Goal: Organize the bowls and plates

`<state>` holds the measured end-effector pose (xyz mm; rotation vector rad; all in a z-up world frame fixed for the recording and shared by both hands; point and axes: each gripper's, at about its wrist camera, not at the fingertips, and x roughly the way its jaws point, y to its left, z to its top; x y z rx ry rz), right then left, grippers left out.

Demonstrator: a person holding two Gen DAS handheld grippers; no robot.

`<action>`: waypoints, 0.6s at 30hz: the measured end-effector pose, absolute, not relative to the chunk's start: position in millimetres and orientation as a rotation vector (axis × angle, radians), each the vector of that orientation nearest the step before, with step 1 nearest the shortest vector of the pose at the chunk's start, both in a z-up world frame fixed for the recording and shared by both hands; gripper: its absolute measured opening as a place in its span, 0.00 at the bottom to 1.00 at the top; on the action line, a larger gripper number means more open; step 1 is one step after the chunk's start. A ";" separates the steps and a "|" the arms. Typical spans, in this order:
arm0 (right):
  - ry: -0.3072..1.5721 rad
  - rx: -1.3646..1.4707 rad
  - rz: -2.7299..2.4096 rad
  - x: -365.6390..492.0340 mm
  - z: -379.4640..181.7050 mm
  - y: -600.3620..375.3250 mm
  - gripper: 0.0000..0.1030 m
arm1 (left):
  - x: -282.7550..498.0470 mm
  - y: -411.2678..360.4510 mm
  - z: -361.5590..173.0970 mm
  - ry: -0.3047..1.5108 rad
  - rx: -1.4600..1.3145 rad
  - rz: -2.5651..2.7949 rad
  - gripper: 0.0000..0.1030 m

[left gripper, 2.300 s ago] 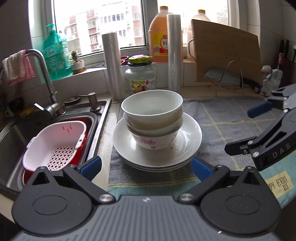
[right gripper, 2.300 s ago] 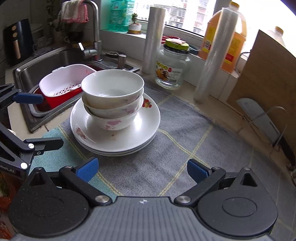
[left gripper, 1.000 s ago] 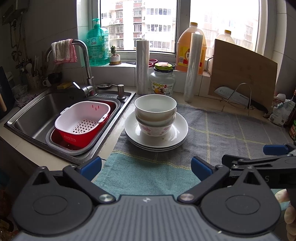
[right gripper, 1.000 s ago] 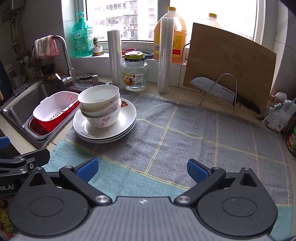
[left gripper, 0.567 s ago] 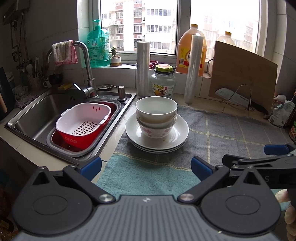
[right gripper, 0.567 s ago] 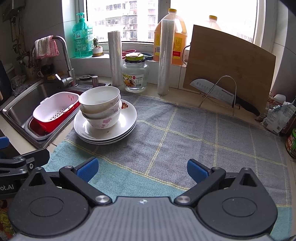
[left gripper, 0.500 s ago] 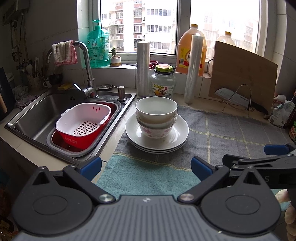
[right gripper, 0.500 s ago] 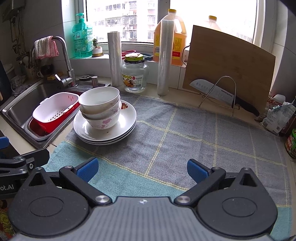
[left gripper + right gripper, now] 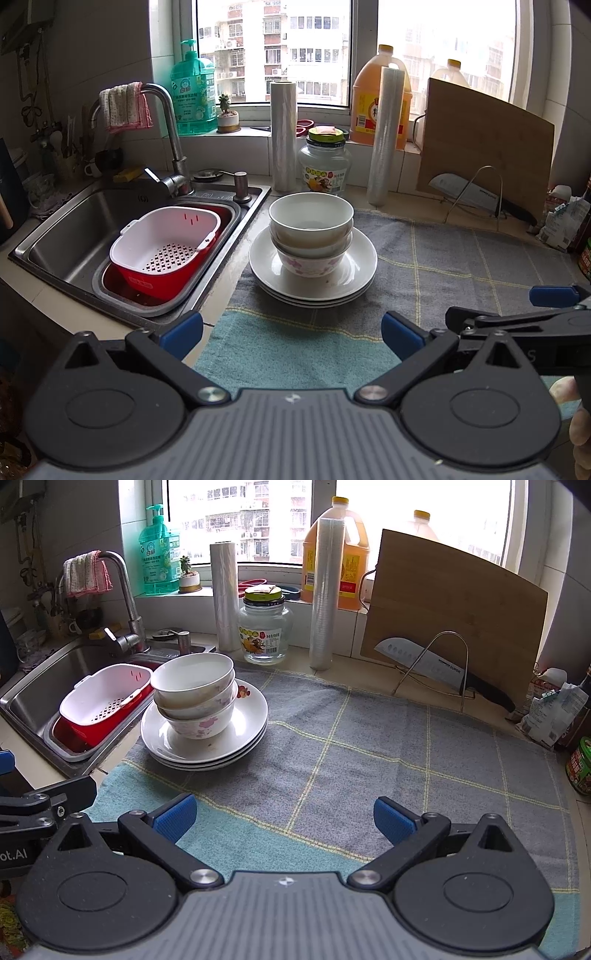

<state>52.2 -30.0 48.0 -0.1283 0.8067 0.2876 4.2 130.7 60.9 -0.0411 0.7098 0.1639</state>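
Three white bowls are nested in a stack on a pile of white plates at the left end of a grey-and-teal checked towel. The bowls and plates also show in the right wrist view. My left gripper is open and empty, held back over the towel's teal front strip. My right gripper is open and empty, also back near the front edge, to the right of the stack.
A steel sink with a white colander in a red basin lies left of the stack. A glass jar, two film rolls, oil jugs, a cutting board and a knife on a wire rack line the back.
Both grippers pulled back from the stack of bowls and plates toward the counter's front edge, then held nearly still. The stack has not moved.
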 end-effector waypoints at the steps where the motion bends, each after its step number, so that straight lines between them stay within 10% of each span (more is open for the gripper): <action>1: 0.808 -0.128 0.287 52.6 47.9 -30.2 1.00 | 4.3 130.1 60.8 0.710 -0.041 0.164 0.99; 18: 0.816 -0.124 0.291 57.5 46.7 -33.8 1.00 | 10.1 127.1 61.0 0.716 -0.032 0.168 0.99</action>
